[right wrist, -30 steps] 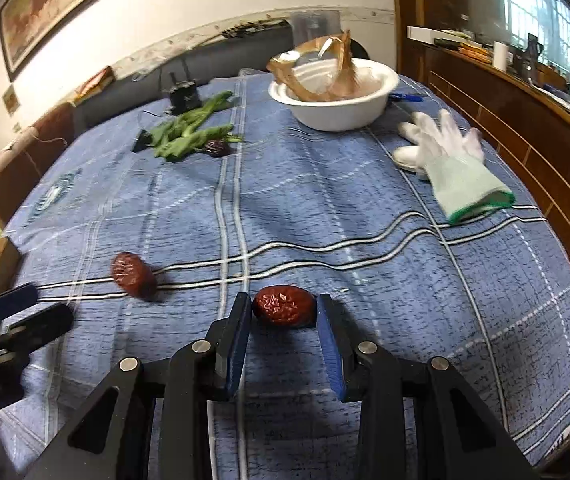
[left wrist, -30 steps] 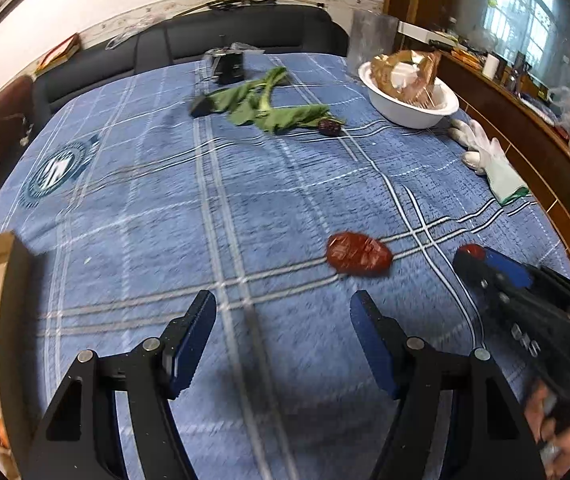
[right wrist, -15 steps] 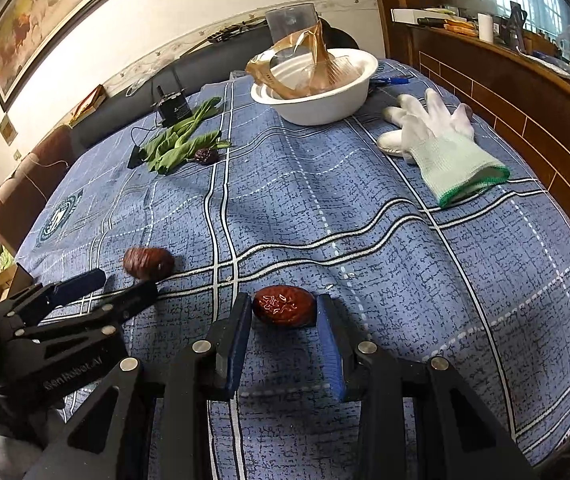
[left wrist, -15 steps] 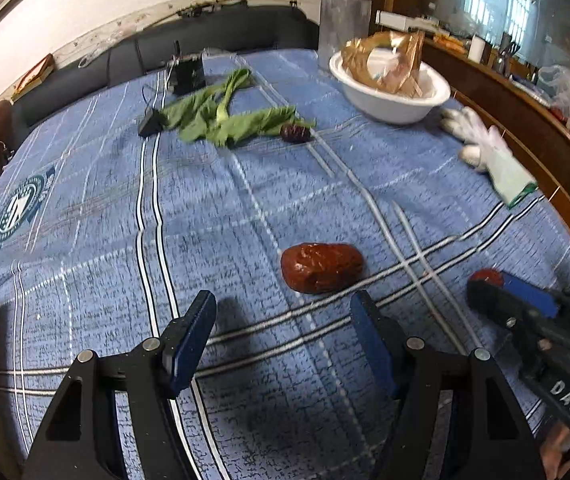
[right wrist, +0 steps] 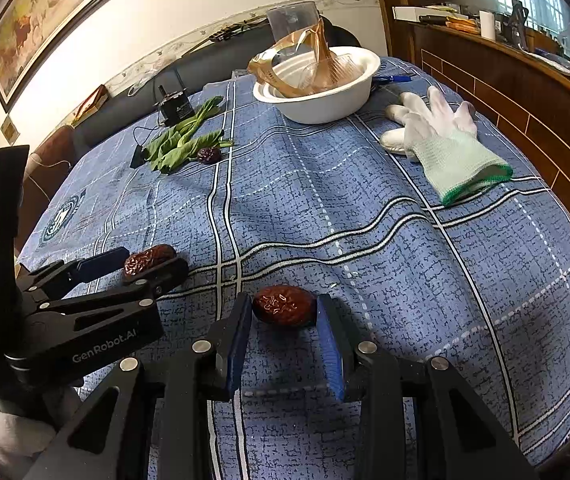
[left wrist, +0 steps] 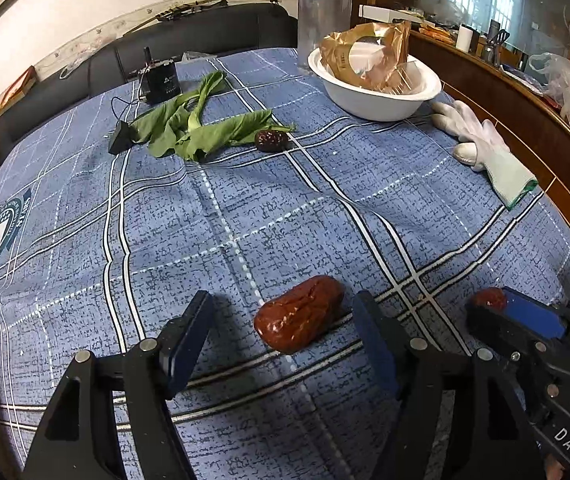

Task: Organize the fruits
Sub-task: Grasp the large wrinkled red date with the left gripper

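Observation:
A red date (left wrist: 300,313) lies on the blue checked cloth between the spread fingers of my open left gripper (left wrist: 283,330); the pads do not touch it. It also shows in the right wrist view (right wrist: 149,258) inside the left gripper (right wrist: 141,266). My right gripper (right wrist: 284,338) is shut on a second red date (right wrist: 283,310), which also shows in the left wrist view (left wrist: 489,299). A third, darker date (left wrist: 271,140) lies far off beside the green leaves (left wrist: 197,128).
A white bowl (left wrist: 377,98) holding a brown bag stands at the far right, a clear cup (left wrist: 324,20) behind it. A white glove (left wrist: 485,150) lies near the table's right edge. A small black device (left wrist: 161,84) with a cable sits behind the leaves.
My left gripper has moved forward and swung right, so the date now sits between its open fingers. My right gripper has stayed shut on its date.

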`<state>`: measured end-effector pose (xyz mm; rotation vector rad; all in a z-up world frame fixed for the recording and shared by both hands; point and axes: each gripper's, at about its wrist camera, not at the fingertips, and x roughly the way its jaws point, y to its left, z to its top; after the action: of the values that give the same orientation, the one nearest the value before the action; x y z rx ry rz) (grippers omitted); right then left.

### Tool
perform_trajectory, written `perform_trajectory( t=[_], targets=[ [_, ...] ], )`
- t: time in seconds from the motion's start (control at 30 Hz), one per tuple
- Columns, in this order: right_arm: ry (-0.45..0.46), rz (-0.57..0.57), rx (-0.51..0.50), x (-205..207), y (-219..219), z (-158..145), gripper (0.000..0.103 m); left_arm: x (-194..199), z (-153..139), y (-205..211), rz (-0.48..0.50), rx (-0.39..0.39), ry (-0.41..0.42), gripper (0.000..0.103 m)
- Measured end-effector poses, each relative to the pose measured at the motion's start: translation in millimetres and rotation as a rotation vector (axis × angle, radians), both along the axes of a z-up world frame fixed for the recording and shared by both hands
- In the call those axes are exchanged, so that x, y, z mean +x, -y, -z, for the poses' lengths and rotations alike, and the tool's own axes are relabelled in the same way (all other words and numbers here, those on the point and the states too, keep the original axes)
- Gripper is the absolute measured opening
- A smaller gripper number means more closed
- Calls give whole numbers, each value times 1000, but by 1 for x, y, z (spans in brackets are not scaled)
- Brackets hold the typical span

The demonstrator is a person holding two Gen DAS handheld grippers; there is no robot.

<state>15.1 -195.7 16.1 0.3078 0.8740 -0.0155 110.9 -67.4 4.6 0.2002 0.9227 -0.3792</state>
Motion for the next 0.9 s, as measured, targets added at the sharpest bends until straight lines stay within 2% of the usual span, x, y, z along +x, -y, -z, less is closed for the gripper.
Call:
perform_trajectory(
  t=[0.07,0.1,0.3,0.67,0.9],
  targets=[
    [5,-6,-2,0,-1,-1,35,-3,-2,-1,11,-5,2,52],
    [11,-8,-7,-1,-1,-2,35,-5,-3,-1,18,-5,0,38],
    [68,-26,-22,-9,-7,-11,35,-26,-12,-11,5,17,5,38],
    [109,-72,4,-11,-19,-15,35,-97,-49,-94,-152,-155,18,38],
    [95,-84,-52,-11,-32,-15,35,-134,-60,-151,-283,-155,49,38]
  ],
)
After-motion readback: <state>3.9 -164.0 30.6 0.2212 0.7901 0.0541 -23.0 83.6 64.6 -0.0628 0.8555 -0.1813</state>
